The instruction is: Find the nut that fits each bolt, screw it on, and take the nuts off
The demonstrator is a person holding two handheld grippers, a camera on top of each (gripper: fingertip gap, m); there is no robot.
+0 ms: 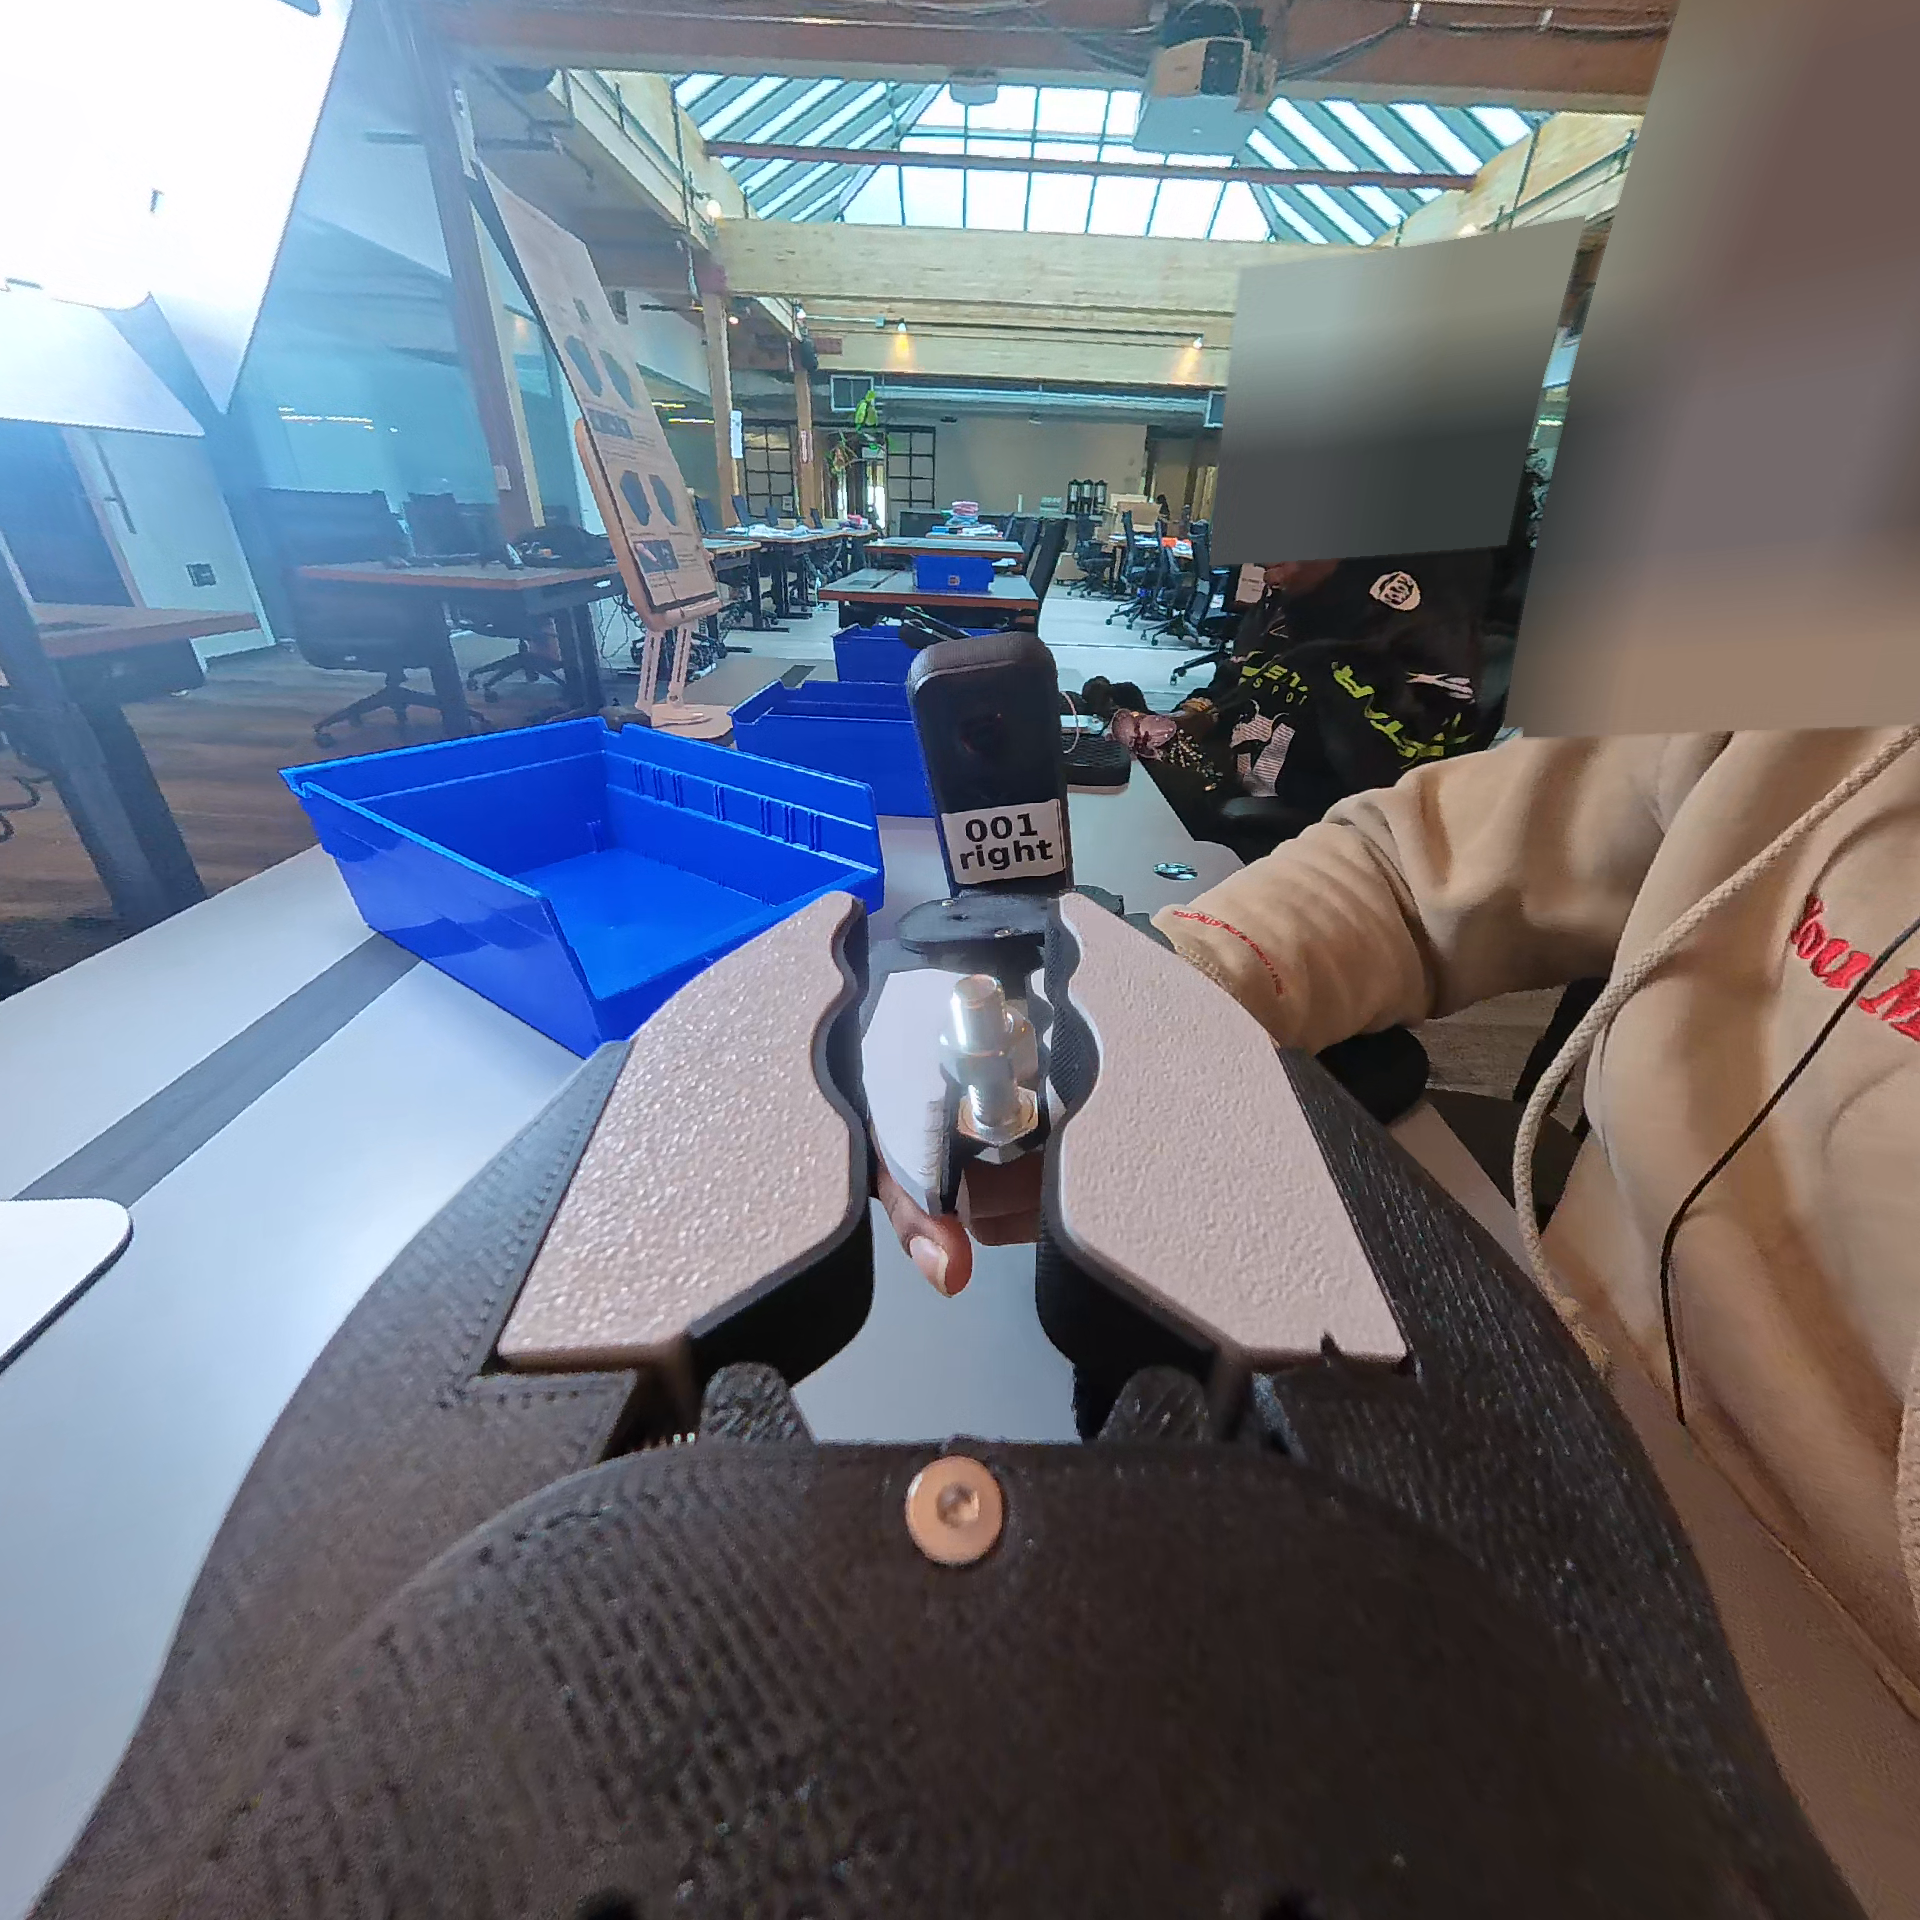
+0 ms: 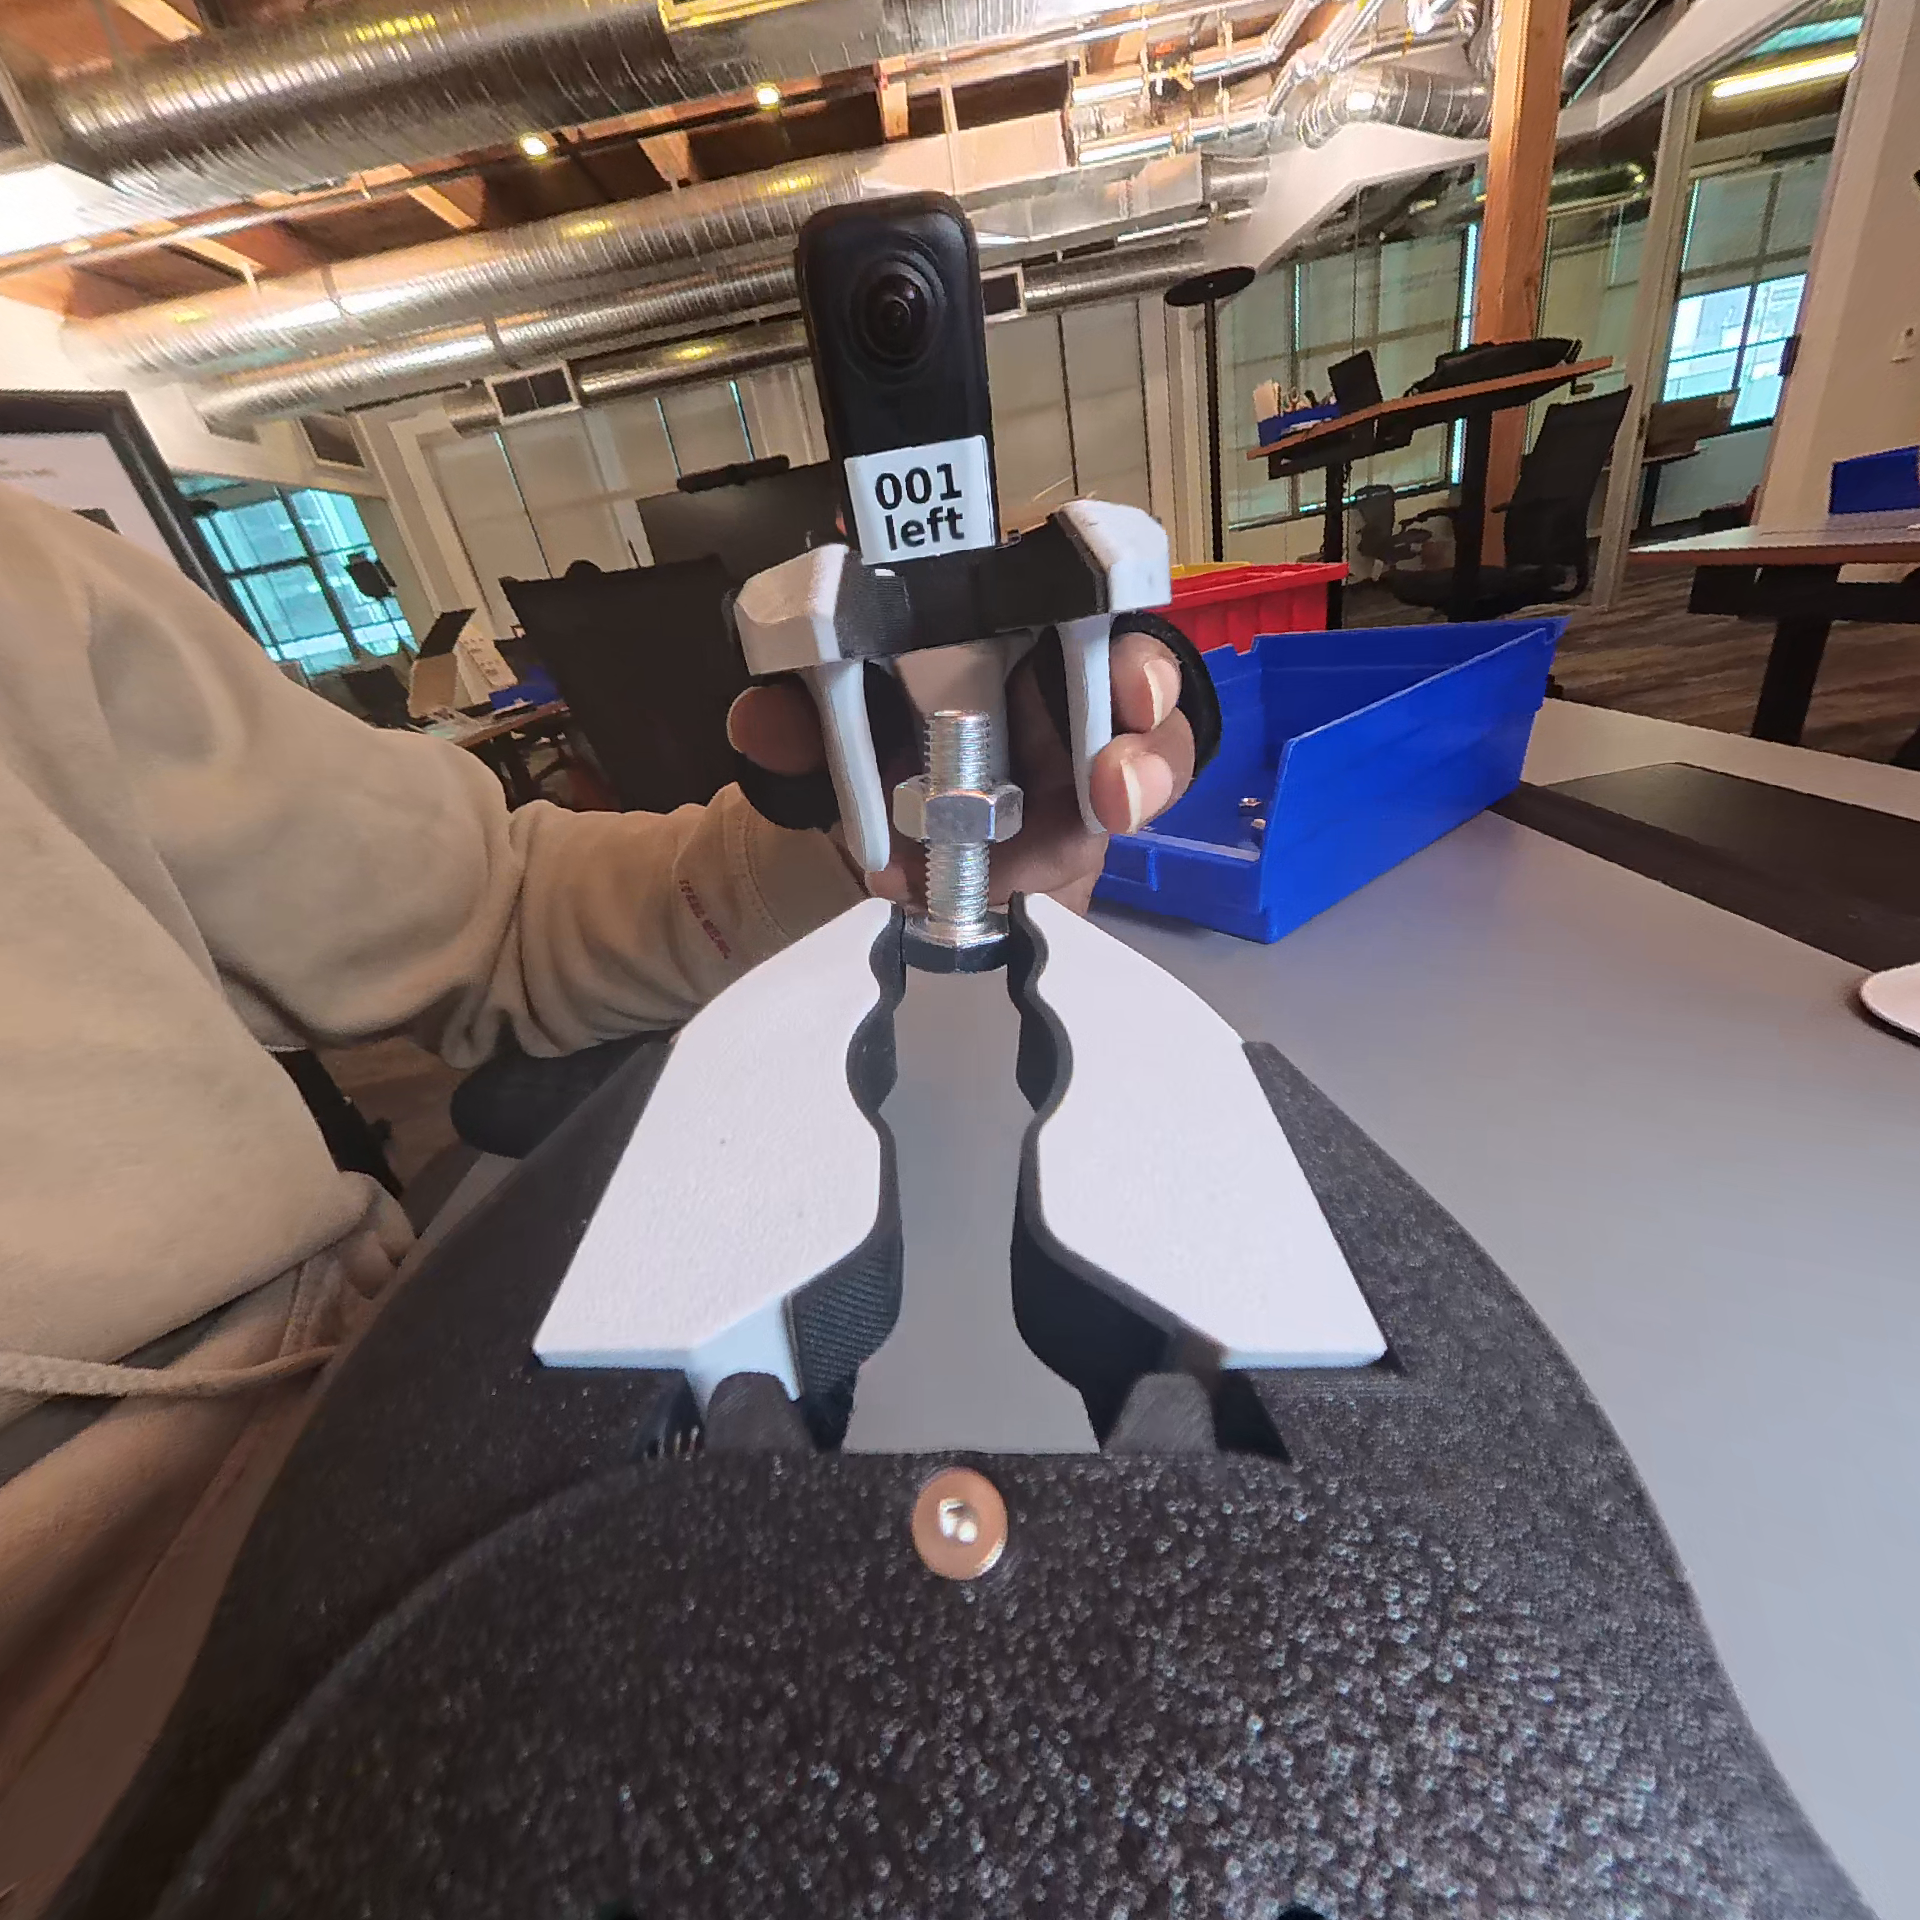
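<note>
At frame centre, the right gripper (image 2: 954, 951) clamps the silver threaded steel bolt (image 2: 957, 831) by its head; the left gripper (image 2: 982, 831) pinches the hexagonal steel nut (image 2: 957, 810) mid-thread. Unscrewing seemingly remains.

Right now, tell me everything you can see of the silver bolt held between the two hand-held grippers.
The silver threaded steel bolt stands roughly upright above the grey tabletop. Its hexagonal head is at the bottom, clamped in the tips of the right hand-held gripper. A silver hex nut sits about midway up the thread, with bare thread above and below. The left hand-held gripper reaches around it; its white fingers flank the nut, though contact is unclear. The metal looks bright and clean.
</note>
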